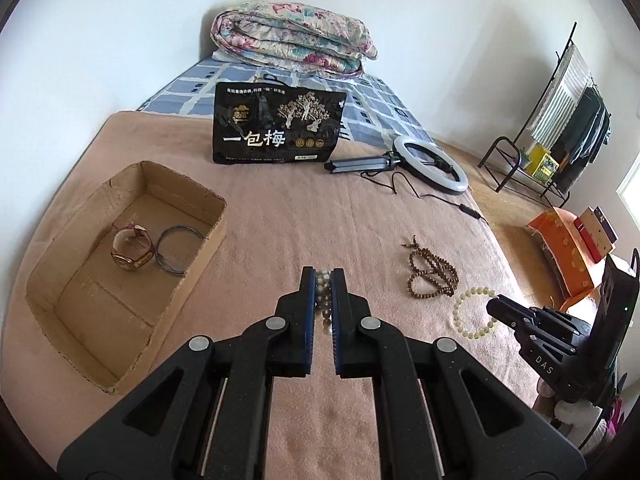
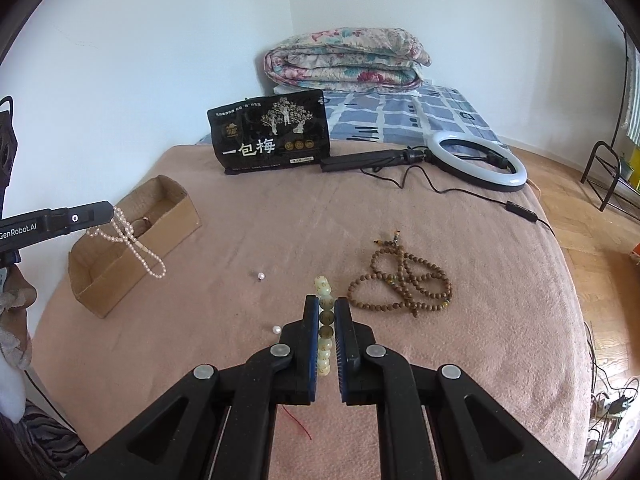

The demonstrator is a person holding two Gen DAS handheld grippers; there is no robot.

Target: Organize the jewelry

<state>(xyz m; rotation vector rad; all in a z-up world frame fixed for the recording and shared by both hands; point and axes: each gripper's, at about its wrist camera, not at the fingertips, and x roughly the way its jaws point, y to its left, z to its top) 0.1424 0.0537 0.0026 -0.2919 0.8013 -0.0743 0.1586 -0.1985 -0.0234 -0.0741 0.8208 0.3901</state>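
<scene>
My left gripper [image 1: 323, 274] is shut on a white pearl necklace [image 1: 324, 300], held above the pink blanket. In the right wrist view that necklace [image 2: 134, 242] dangles from the left gripper [image 2: 109, 211] beside the cardboard box [image 2: 120, 280]. The box [image 1: 100, 308] holds a watch [image 1: 132, 246] and a thin bangle [image 1: 178, 250]. My right gripper [image 2: 327, 302] is shut on a pale bead bracelet [image 2: 325, 336]; the left wrist view shows this bracelet [image 1: 464, 300] at the right gripper's [image 1: 494, 305] tip. A brown bead strand [image 2: 400, 280] lies on the blanket.
Two loose pearls [image 2: 261, 276] [image 2: 276, 329] lie on the blanket [image 2: 260, 220]. At the back stand a black snack bag [image 2: 272, 136] and a ring light [image 2: 478, 160] with its cable, and behind them a folded quilt [image 2: 348, 60]. A clothes rack [image 1: 560, 128] stands off the bed's right side.
</scene>
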